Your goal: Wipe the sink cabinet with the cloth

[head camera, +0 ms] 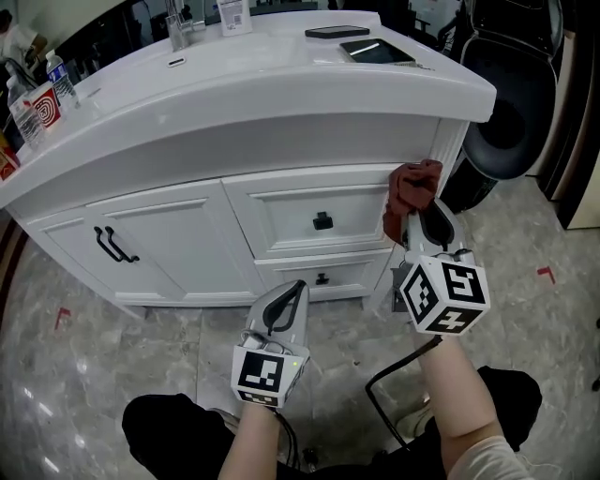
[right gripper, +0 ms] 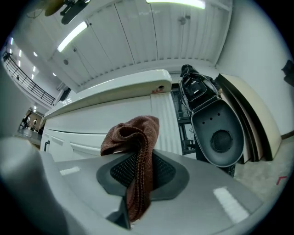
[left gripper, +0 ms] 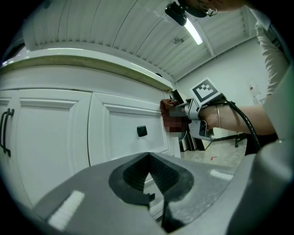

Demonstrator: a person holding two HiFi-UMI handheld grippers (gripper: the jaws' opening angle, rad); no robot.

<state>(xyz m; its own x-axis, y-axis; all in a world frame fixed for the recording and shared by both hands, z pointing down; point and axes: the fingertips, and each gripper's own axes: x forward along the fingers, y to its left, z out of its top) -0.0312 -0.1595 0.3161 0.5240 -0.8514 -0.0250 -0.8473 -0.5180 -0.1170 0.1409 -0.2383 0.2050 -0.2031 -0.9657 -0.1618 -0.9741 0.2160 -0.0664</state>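
Observation:
The white sink cabinet (head camera: 187, 225) has a curved front with doors and drawers. My right gripper (head camera: 412, 220) is shut on a reddish-brown cloth (head camera: 412, 190), bunched against the cabinet's right front corner beside the top drawer (head camera: 323, 217). The cloth (right gripper: 133, 156) hangs pinched between the jaws in the right gripper view. My left gripper (head camera: 286, 305) hovers low in front of the lower drawer (head camera: 322, 277), shut, with nothing in it. The left gripper view shows the cloth (left gripper: 167, 108) and the right gripper (left gripper: 183, 112) at the drawer's right end.
On the countertop (head camera: 281, 66) lie a phone (head camera: 337, 32), a tablet (head camera: 377, 52), a faucet (head camera: 178, 28) and bottles (head camera: 42, 94) at the left. A black rounded chair shell (head camera: 511, 94) stands right of the cabinet. A black cable (head camera: 384, 384) trails on the marble floor (head camera: 544, 319).

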